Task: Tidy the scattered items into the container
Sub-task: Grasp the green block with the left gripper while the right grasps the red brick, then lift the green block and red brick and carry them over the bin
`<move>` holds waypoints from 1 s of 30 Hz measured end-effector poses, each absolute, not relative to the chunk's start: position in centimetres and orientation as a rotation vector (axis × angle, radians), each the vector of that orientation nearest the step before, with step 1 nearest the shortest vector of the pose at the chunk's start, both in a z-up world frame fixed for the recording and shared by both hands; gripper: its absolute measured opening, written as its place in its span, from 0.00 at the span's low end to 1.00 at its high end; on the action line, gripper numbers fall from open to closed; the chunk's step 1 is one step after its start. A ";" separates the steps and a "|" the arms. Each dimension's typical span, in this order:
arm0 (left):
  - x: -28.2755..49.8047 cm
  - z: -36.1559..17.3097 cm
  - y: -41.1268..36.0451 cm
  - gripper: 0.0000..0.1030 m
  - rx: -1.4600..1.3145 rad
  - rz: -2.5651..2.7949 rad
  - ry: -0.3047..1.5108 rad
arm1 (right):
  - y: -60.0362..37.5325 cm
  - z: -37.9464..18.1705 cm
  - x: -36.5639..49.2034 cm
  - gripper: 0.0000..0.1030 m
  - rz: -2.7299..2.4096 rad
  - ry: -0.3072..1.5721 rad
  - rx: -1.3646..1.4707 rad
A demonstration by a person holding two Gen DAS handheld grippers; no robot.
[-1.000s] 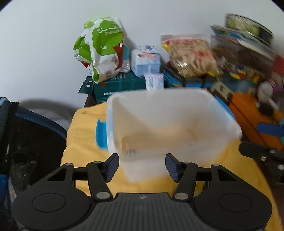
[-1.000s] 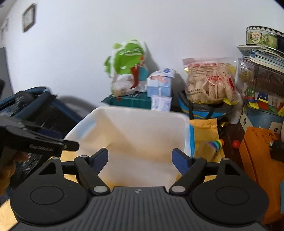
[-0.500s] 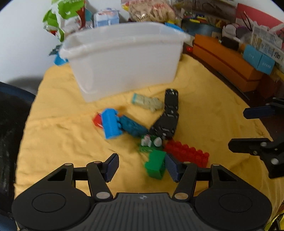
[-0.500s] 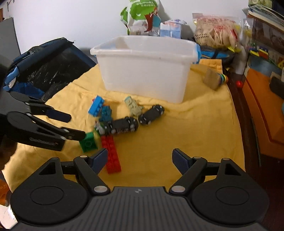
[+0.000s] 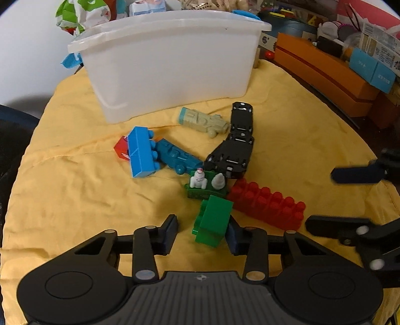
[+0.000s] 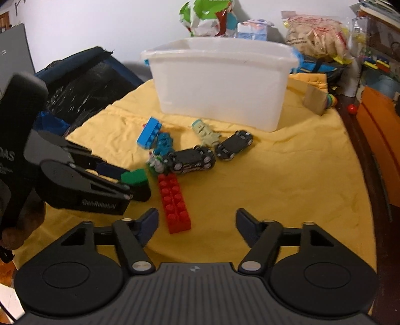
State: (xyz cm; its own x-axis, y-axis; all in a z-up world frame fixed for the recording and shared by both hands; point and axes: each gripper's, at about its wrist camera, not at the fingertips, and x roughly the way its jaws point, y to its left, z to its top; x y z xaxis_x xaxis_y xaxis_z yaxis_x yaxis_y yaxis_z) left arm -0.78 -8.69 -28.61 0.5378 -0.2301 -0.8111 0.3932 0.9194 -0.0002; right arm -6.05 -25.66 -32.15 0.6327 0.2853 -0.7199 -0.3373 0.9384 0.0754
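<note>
Straddling the green block [image 5: 213, 221] with our left gripper [image 5: 202, 233], fingers wide; right gripper [image 6: 197, 225] hangs wide near the red brick [image 6: 173, 200].

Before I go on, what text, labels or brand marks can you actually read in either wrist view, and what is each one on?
"GenRobot.AI": white letters on the side of the black left gripper, seen in the right wrist view.
"AS": end of a cut-off white word on that gripper's black handle; the rest is out of frame.
Green-and-white snack bag, clear cracker bag and light blue boxes: printing too blurred to read.
Toys and white plastic bin: no text visible.
</note>
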 end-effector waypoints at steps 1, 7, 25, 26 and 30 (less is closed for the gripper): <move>-0.8 -28.5 -8.7 0.38 0.191 -0.370 0.930 | -25.5 -32.5 -5.9 0.62 0.362 0.815 -0.068; -0.6 -28.5 -8.6 0.36 0.191 -0.354 0.924 | -24.2 -34.1 -5.0 0.52 0.391 0.824 -0.076; 0.7 -28.3 -8.3 0.26 0.156 -0.343 0.926 | -25.1 -33.5 -4.7 0.26 0.403 0.809 -0.042; 0.7 -28.1 -8.3 0.26 0.156 -0.344 0.924 | -25.3 -33.5 -4.7 0.26 0.399 0.810 -0.038; 0.5 -27.1 -7.9 0.26 0.149 -0.345 0.906 | -25.9 -32.8 -4.9 0.26 0.390 0.795 -0.030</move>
State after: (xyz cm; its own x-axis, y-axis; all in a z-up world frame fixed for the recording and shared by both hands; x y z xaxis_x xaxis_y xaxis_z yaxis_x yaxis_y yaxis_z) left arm 0.48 -7.95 -27.08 0.5663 -0.2302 -0.7914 0.3551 0.9347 -0.0178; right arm -4.88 -25.89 -32.75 0.6333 0.3295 -0.7003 -0.3517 0.9285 0.1188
